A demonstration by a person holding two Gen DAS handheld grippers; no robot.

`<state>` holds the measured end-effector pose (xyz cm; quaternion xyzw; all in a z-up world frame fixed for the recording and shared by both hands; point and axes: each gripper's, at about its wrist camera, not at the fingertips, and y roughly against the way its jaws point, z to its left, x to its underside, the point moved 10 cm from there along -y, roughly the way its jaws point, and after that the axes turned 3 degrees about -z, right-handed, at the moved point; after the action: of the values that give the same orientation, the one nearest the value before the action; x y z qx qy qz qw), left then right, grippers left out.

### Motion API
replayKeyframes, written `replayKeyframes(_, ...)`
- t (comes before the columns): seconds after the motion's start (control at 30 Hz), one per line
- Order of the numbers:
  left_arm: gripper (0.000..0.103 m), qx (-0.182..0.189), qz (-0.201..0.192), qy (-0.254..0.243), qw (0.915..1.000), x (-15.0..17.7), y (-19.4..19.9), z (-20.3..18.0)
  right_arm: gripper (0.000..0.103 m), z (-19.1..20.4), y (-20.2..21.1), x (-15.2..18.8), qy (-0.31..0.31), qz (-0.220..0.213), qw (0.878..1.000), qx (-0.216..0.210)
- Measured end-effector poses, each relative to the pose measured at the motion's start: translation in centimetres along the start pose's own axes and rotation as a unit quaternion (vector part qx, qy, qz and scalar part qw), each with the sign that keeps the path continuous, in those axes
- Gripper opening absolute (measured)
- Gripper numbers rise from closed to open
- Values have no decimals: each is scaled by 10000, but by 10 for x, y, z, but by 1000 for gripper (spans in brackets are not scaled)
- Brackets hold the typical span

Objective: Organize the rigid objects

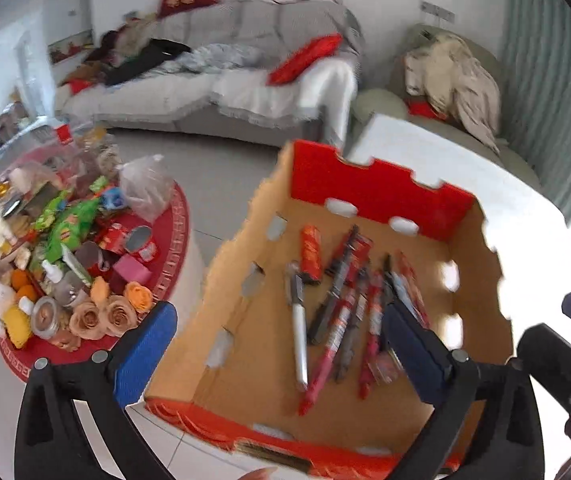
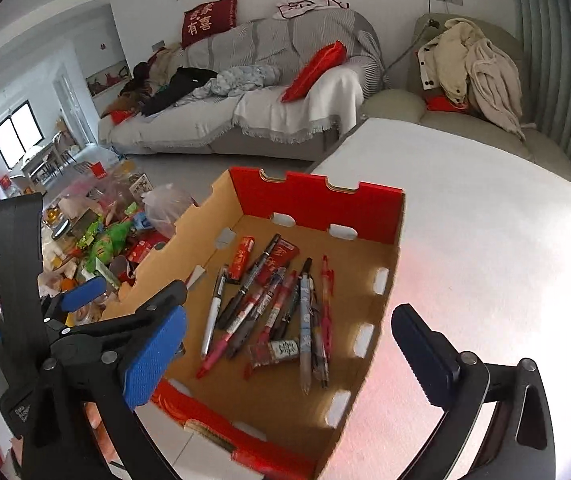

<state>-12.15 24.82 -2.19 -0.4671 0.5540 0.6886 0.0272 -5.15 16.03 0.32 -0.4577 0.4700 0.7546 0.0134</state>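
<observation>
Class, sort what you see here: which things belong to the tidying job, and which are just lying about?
Job:
cardboard box
pens
left hand-held gripper
right hand-held gripper

Lying about:
snack clutter
sofa
red cushion

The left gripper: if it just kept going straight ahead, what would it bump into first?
Probably the pens lying on the floor of the cardboard box; the open left gripper points down into it. Depth is hard to judge.

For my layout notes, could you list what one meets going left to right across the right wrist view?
Cluttered round table → plastic bag → cardboard box holding pens → white surface.
</observation>
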Motion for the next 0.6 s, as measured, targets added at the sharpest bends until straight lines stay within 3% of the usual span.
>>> replayKeyframes(0.2, 103, -1, 204, 52, 9998, 8, 10, 2, 103, -10, 1, 16, 97, 572, 9979, 294)
replayKeyframes(0.6, 103, -13, 233, 2, 9997, 10, 21, 2, 103, -7, 1, 23, 129, 710, 9972, 188)
